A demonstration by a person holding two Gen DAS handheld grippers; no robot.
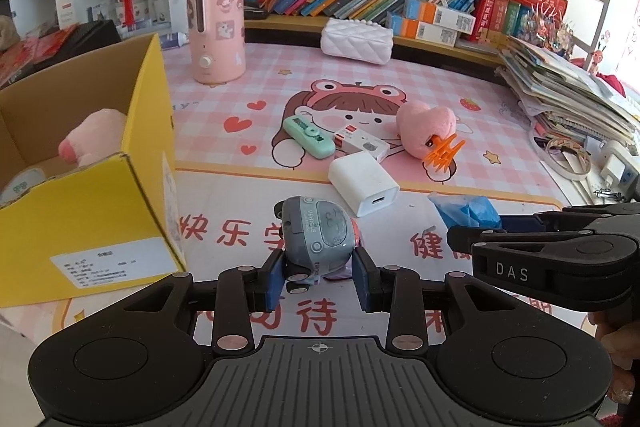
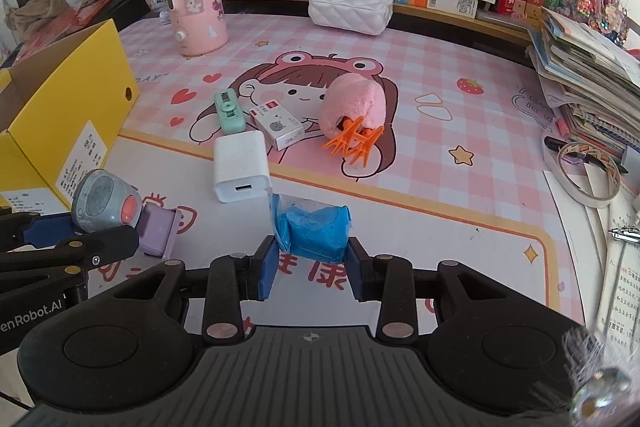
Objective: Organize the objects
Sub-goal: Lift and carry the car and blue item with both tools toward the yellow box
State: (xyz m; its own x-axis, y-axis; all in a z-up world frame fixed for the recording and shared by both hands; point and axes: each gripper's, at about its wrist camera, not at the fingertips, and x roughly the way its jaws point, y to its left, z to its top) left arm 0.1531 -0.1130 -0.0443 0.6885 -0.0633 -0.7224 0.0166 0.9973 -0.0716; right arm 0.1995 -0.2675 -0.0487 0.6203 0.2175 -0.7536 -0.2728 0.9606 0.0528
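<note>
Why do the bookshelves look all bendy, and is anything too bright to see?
In the left wrist view the fisheye lens curves the bookshelf, and the far right edge is washed out by daylight. In the right wrist view the shelf bows the same way, while the blue bag by the right claw looks sharp.

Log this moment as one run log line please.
left claw: around toy car | right claw: around blue bag | yellow box: open
</note>
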